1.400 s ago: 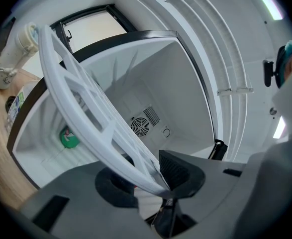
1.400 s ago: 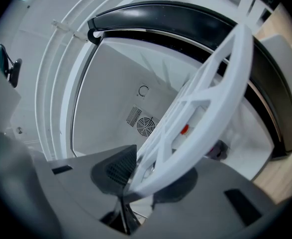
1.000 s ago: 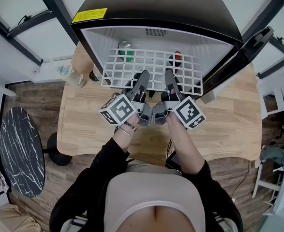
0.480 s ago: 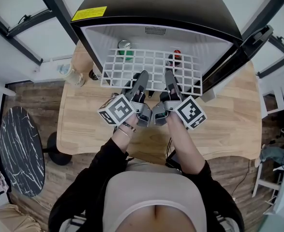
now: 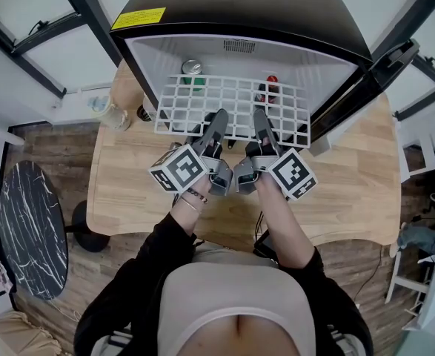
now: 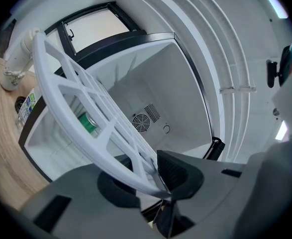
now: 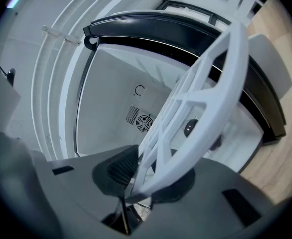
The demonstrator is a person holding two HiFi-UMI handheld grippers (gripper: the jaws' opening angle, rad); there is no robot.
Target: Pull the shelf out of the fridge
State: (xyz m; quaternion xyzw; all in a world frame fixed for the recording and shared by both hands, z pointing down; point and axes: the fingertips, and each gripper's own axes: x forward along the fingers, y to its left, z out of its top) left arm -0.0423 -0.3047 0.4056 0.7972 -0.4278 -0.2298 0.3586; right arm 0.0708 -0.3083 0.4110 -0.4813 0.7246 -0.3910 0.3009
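Left claw (image 5: 221, 116): clenched on the front bar of the shelf (image 5: 236, 99), near its middle.
Right claw (image 5: 259, 115): just beside the left, grasping the same bar. Its jaws have just been closing, with the bar between them.
Shelf: a white grid, seemingly partly drawn out, its back still inside the fridge (image 5: 247, 6).
Fridge: open, standing on the counter (image 5: 350, 191). A green can (image 5: 193, 69) and a red-capped bottle (image 5: 270, 87) show through the grid.
Risk: an uneven pull could skew the shelf and jam it against the walls. Once its back leaves the supports it may sag onto the can.
Head view: shows both claws and the whole shelf.
Gripper views: show pads pressed on the bar and the rear fan vent (image 6: 142, 122). A dark thing (image 7: 189, 128) is probably the bottle.
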